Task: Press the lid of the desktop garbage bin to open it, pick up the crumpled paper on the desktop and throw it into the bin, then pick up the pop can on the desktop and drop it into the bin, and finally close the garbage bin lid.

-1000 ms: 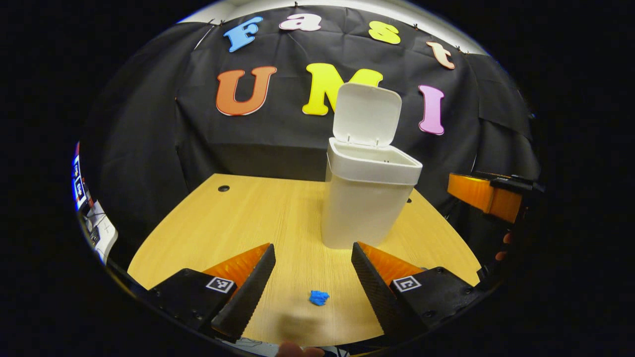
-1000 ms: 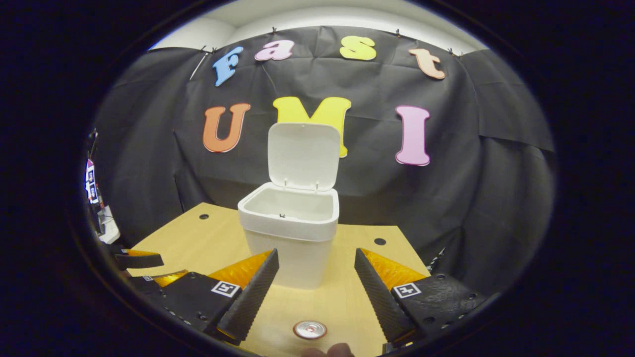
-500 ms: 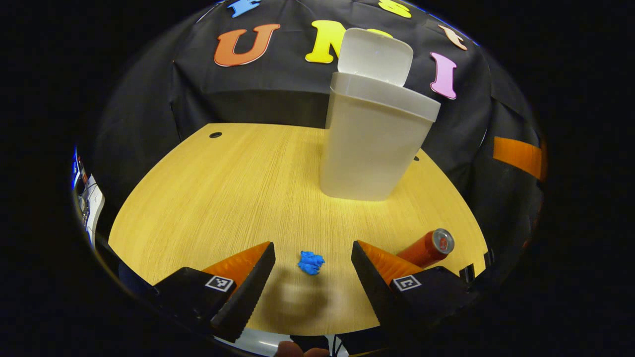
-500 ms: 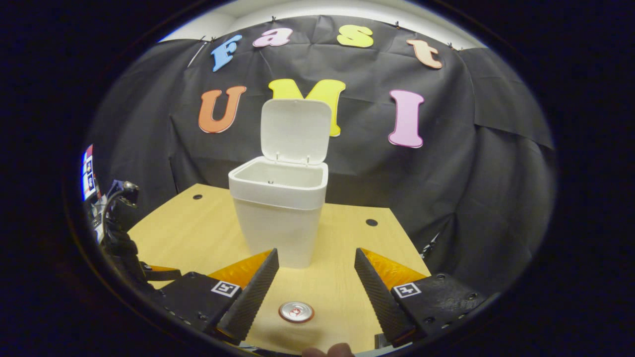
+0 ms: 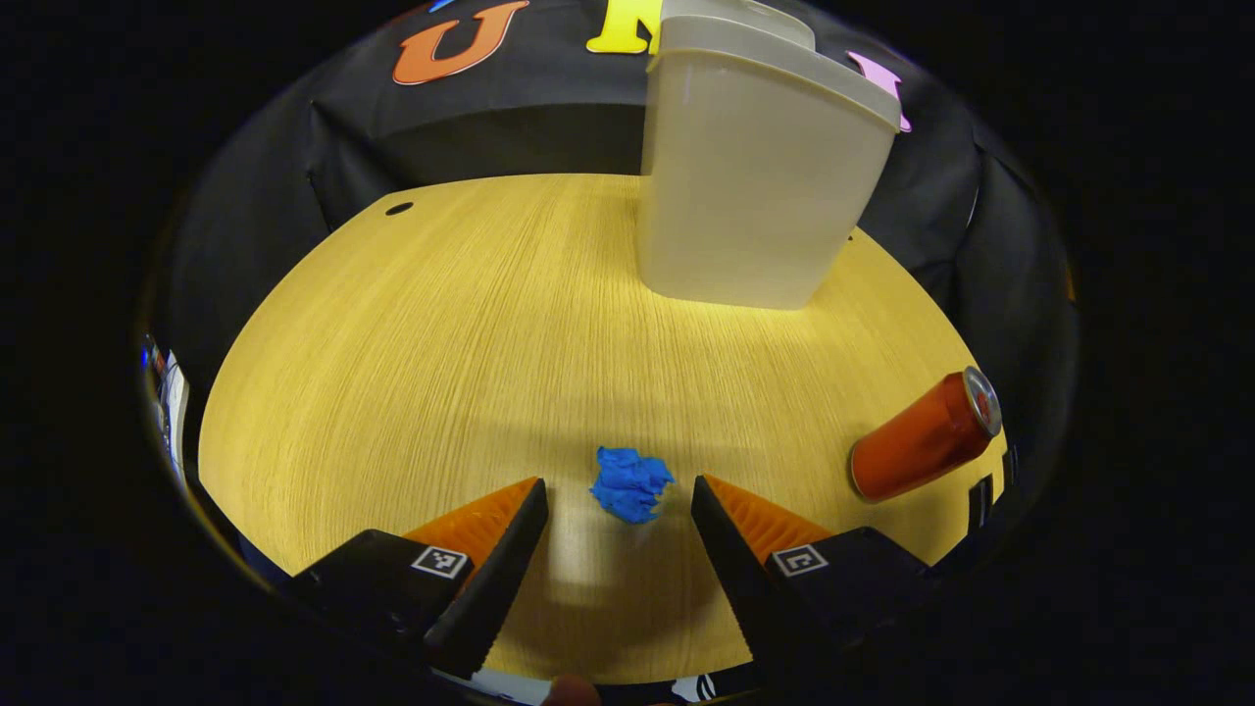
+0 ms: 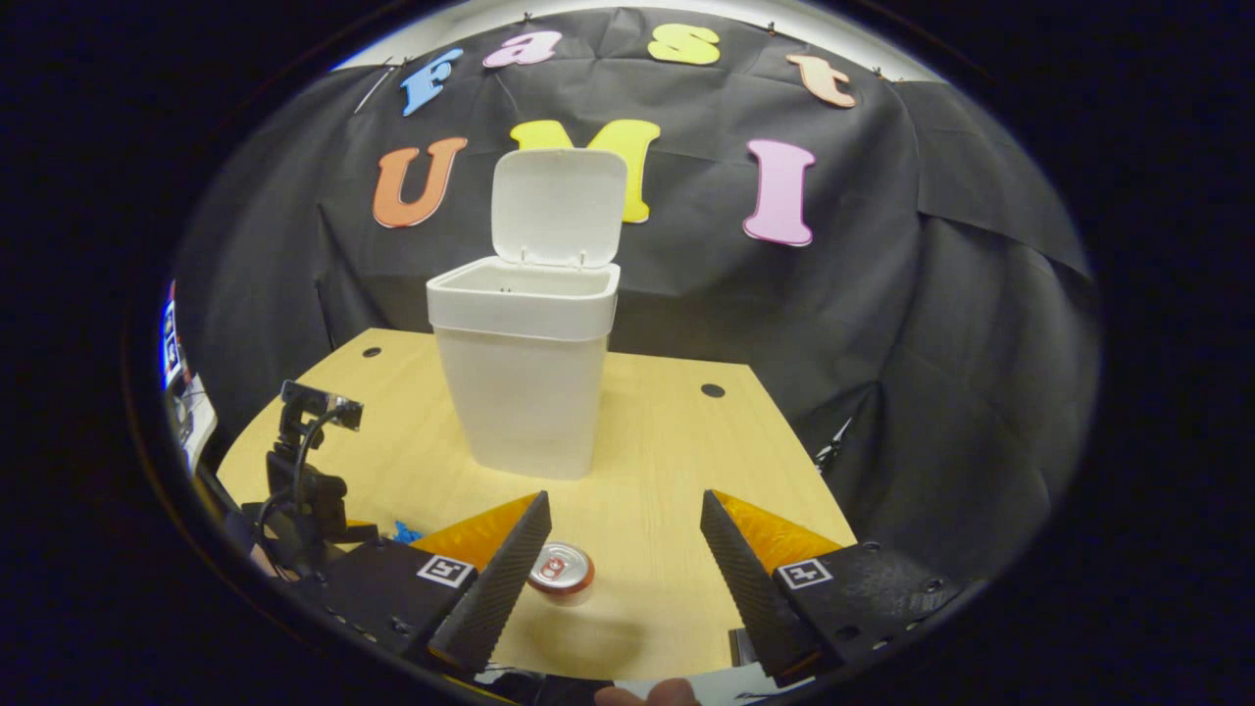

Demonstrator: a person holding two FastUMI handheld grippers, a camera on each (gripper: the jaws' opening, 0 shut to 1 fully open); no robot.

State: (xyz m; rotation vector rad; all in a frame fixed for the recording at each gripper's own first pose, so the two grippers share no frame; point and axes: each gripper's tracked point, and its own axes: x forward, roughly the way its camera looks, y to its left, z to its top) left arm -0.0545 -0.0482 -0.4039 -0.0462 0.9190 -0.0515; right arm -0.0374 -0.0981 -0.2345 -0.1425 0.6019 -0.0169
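Left gripper (image 5: pixel 620 495), jaws spread wide, frames blue crumpled paper (image 5: pixel 630 483) lower center, lined up for pickup. Right gripper (image 6: pixel 625 510) also gaping, waiting near pop can (image 6: pixel 560 570). Bin (image 6: pixel 525 353) upper center, lid (image 6: pixel 557 206) up to receive trash.

The right gripper (image 6: pixel 618 544) hangs over the near edge of the wooden table (image 6: pixel 677 441), its two fingers spread wide apart and holding nothing. A pop can (image 6: pixel 560 571) stands upright just beside the left finger (image 6: pixel 495 583), near that edge. The white garbage bin (image 6: pixel 525 378) sits toward the table's far edge, its lid (image 6: pixel 557 206) raised upright. The left gripper (image 6: pixel 309 480) shows low at the table's left edge, with a bit of blue crumpled paper (image 6: pixel 405 534) beside it.
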